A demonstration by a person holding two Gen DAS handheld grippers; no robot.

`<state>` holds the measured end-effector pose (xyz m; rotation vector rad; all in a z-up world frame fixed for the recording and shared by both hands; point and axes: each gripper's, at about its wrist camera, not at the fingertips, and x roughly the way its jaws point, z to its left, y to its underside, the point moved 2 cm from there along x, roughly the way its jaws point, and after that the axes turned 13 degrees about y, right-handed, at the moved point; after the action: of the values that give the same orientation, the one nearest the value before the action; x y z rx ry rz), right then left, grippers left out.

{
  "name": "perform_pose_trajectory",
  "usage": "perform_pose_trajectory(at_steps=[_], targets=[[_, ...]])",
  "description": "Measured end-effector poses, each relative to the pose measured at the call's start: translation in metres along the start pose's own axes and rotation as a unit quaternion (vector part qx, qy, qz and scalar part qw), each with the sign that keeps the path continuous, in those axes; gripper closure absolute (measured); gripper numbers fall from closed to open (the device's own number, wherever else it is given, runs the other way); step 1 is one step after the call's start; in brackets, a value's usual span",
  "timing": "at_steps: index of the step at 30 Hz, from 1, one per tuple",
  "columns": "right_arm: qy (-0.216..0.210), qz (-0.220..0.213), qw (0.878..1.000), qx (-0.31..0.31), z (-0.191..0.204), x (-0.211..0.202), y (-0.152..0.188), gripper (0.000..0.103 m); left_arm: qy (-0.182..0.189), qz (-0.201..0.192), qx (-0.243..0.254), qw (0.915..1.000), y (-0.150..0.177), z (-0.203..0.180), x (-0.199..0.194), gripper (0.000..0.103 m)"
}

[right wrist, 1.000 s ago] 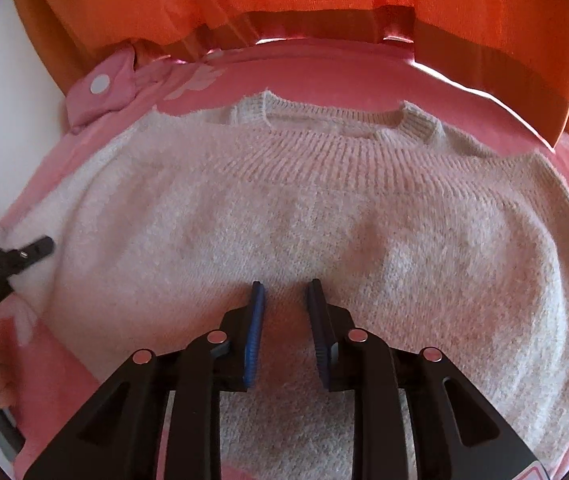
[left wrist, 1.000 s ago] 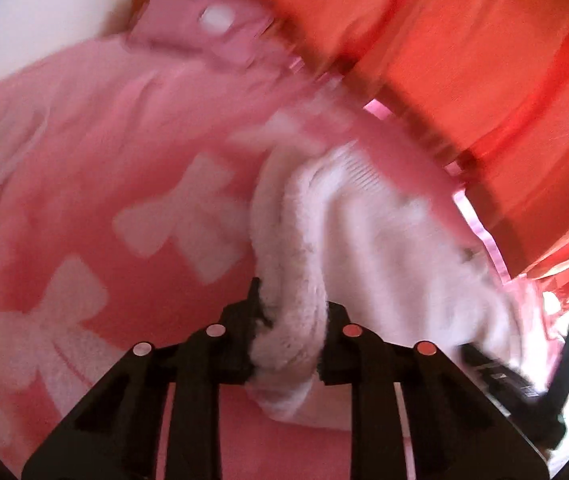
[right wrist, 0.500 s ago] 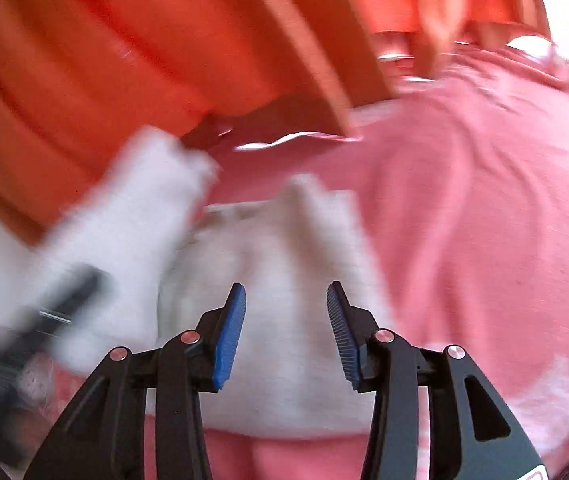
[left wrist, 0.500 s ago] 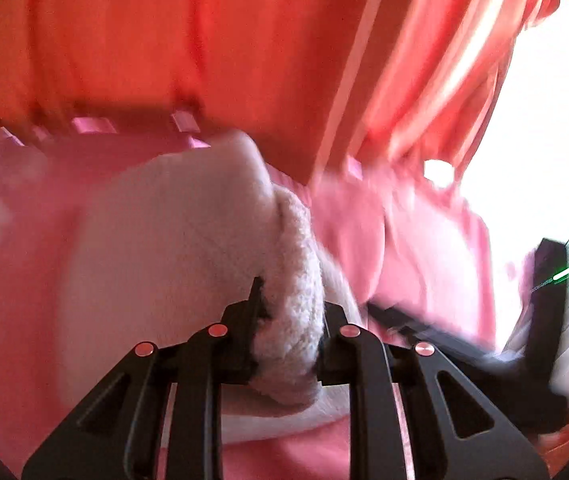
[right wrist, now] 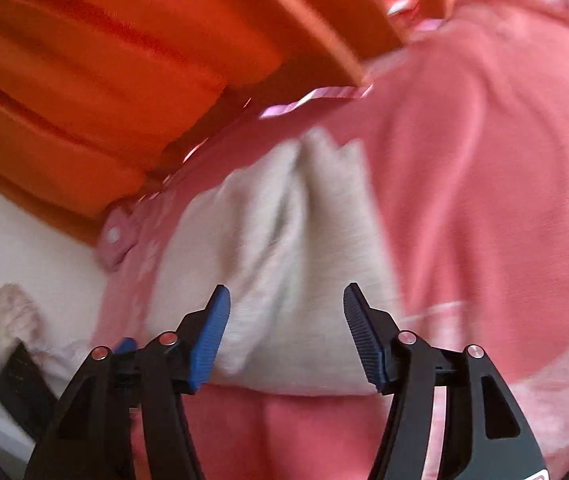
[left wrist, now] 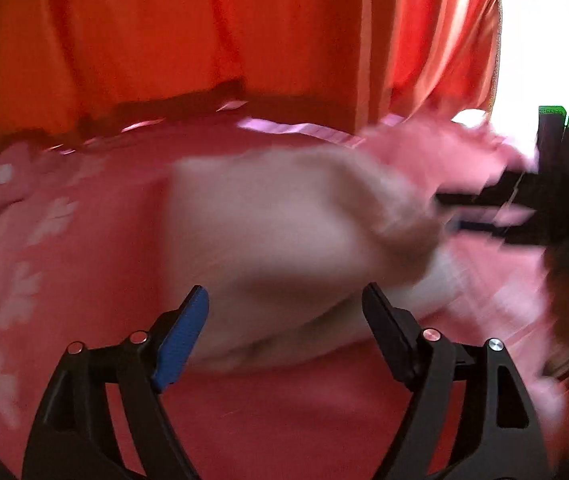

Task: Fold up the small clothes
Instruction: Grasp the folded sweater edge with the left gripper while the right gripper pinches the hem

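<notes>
A small cream knitted sweater (left wrist: 284, 248) lies folded over itself on a pink blanket (left wrist: 284, 420) with white bow prints. My left gripper (left wrist: 284, 320) is open and empty just in front of the sweater's near edge. My right gripper (right wrist: 286, 332) is also open and empty, its blue-padded fingers either side of the sweater's (right wrist: 284, 260) near edge. The right gripper shows blurred at the right of the left wrist view (left wrist: 524, 208). Both views are motion-blurred.
Orange curtains (left wrist: 204, 40) hang behind the blanket. A pink snap tab (right wrist: 114, 236) lies at the blanket's edge. A white surface (right wrist: 24, 240) borders the blanket on the left, with a pale fluffy item (right wrist: 4, 312) on it.
My left gripper has let go of the sweater sleeve or edge and opened wide. My right gripper has opened wider. The sweater now lies folded over itself.
</notes>
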<state>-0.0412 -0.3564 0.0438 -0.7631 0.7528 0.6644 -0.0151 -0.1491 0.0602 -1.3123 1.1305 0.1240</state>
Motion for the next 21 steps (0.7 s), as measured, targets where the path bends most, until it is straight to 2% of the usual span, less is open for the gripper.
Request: perform_pose_trajectory(at_steps=[2, 4, 6, 7, 8, 10, 11, 13, 14, 15, 16, 17, 18, 19, 21], targets=[[0.003, 0.024, 1.0, -0.002, 0.01, 0.02, -0.003, 0.043, -0.019, 0.024, -0.026, 0.9992, 0.014, 0.02, 0.011, 0.027], [0.01, 0.042, 0.999, -0.005, 0.019, 0.037, -0.004, 0.043, -0.012, 0.039, -0.063, 0.9972, 0.023, 0.035, 0.02, 0.027], [0.023, 0.056, 0.998, -0.02, 0.027, 0.049, -0.007, 0.044, -0.016, 0.048, -0.069, 0.9963, 0.027, 0.038, 0.029, 0.027], [0.033, 0.055, 0.997, -0.032, 0.033, 0.051, -0.007, 0.06, -0.02, 0.05, -0.065, 0.9965, 0.026, 0.036, 0.032, 0.031], [0.044, 0.045, 0.997, -0.051, 0.042, 0.048, -0.01, 0.081, -0.019, 0.049, -0.061, 0.9968, 0.024, 0.035, 0.033, 0.036], [0.029, -0.001, 0.997, -0.068, 0.054, 0.022, -0.018, 0.084, -0.022, 0.052, -0.066, 0.9963, 0.02, 0.037, 0.034, 0.061], [0.003, -0.036, 0.997, -0.074, 0.06, -0.004, -0.021, 0.085, -0.031, 0.057, -0.079, 0.9948, 0.019, 0.043, 0.035, 0.069], [-0.04, -0.075, 0.994, -0.066, 0.056, -0.037, -0.021, 0.086, -0.001, 0.061, -0.105, 0.9926, 0.016, 0.051, 0.036, 0.08], [-0.035, -0.096, 0.993, -0.063, 0.047, -0.046, -0.02, 0.086, 0.016, 0.07, -0.12, 0.9902, 0.019, 0.054, 0.038, 0.082], [-0.002, -0.095, 0.993, -0.064, 0.036, -0.038, -0.018, 0.086, 0.017, 0.076, -0.121, 0.9897, 0.021, 0.055, 0.04, 0.083], [0.063, -0.055, 0.994, -0.067, 0.015, -0.007, -0.014, 0.086, 0.011, 0.079, -0.116, 0.99, 0.023, 0.053, 0.043, 0.084], [0.097, -0.014, 0.993, -0.061, -0.004, 0.018, -0.01, 0.086, 0.005, 0.082, -0.113, 0.9902, 0.024, 0.052, 0.045, 0.085], [0.105, 0.016, 0.993, -0.049, -0.022, 0.041, -0.002, 0.086, 0.002, 0.083, -0.11, 0.9905, 0.025, 0.049, 0.047, 0.085], [0.082, 0.006, 0.996, -0.041, -0.029, 0.04, -0.002, 0.085, -0.001, 0.082, -0.109, 0.9907, 0.025, 0.048, 0.047, 0.085], [0.064, -0.002, 0.998, -0.028, -0.03, 0.025, -0.002, 0.085, -0.003, 0.083, -0.109, 0.9906, 0.025, 0.048, 0.047, 0.086]])
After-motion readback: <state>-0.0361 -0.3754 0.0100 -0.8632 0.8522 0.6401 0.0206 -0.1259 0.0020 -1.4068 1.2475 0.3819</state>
